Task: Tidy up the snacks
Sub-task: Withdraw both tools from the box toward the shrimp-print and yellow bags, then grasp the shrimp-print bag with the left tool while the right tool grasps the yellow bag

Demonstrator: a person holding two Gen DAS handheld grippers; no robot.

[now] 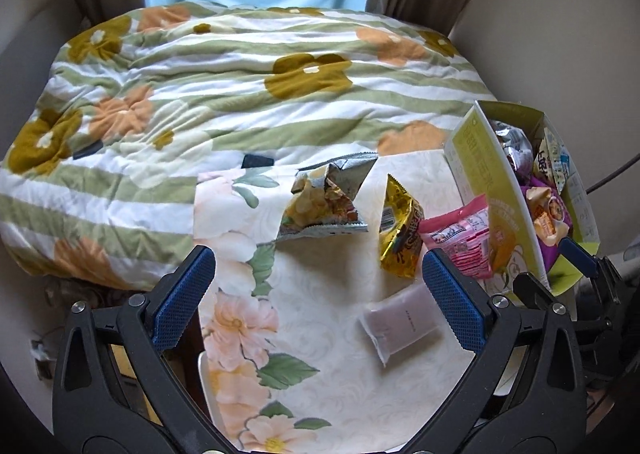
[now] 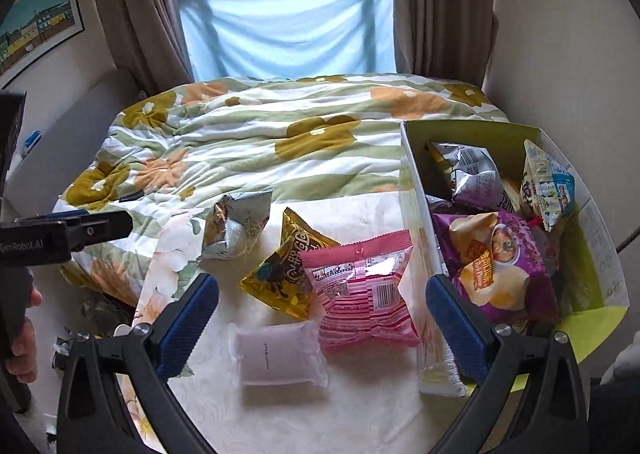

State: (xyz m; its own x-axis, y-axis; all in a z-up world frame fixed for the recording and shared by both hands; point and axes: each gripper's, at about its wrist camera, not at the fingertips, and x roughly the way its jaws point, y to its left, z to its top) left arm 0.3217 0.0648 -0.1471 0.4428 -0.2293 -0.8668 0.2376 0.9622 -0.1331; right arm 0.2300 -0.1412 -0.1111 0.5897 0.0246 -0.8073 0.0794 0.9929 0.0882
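Observation:
My left gripper (image 1: 318,294) hangs open above a floral tablecloth (image 1: 320,394). Ahead of it lie a crumpled silver and yellow bag (image 1: 324,198), a gold bag (image 1: 400,230), a pink bag (image 1: 460,242) and a pale lilac packet (image 1: 400,324). My right gripper (image 2: 322,322) is open too, with the pink bag (image 2: 360,294) and lilac packet (image 2: 276,358) lying between and below its fingers, untouched. The gold bag (image 2: 288,270) and the silver bag (image 2: 236,226) lie further off. A green box (image 2: 416,182) at the right holds a purple chip bag (image 2: 500,266) and other snacks.
A striped flowered quilt (image 1: 240,94) covers the bed behind the cloth. Brown curtains (image 2: 432,14) and a blue sheet (image 2: 288,30) hang at the window. The left gripper (image 2: 104,220) and a hand (image 2: 24,334) show at the left edge. The green box (image 1: 504,190) stands close to the wall.

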